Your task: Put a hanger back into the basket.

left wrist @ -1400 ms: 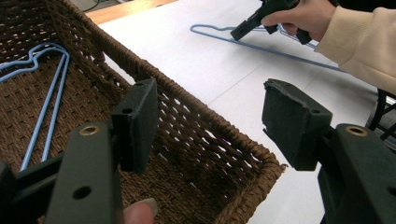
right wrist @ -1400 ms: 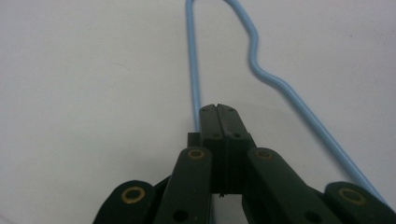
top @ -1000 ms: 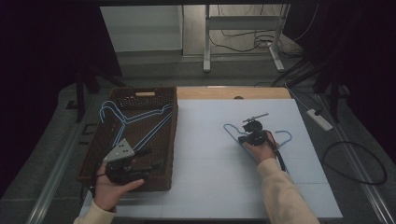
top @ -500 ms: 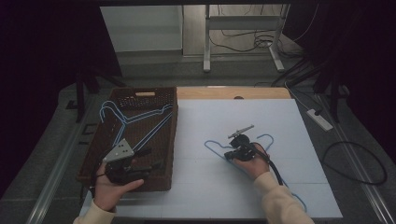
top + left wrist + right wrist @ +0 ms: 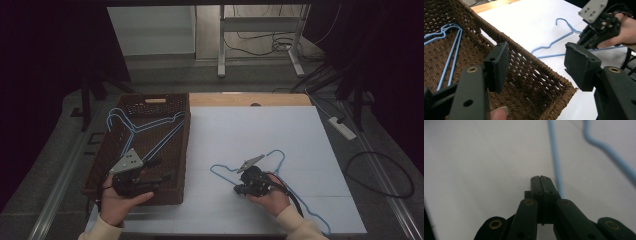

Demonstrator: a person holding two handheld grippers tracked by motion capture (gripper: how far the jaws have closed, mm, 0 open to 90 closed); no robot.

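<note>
Both fingers of the right gripper (image 5: pixel 540 178) press together, hiding whether they pinch the blue hanger (image 5: pixel 555 165); left gripper (image 5: pixel 534 67) gapes.

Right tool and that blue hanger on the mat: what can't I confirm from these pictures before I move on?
- Grip: in the right gripper view the right tool has its jaws pressed together beside the hanger wire; whether they pinch it cannot be told.
- Hanger's lower bar: in the high view the right hand and cable cover part of it.
- Basket front corner: in the high view the left tool and hand hide it.
</note>
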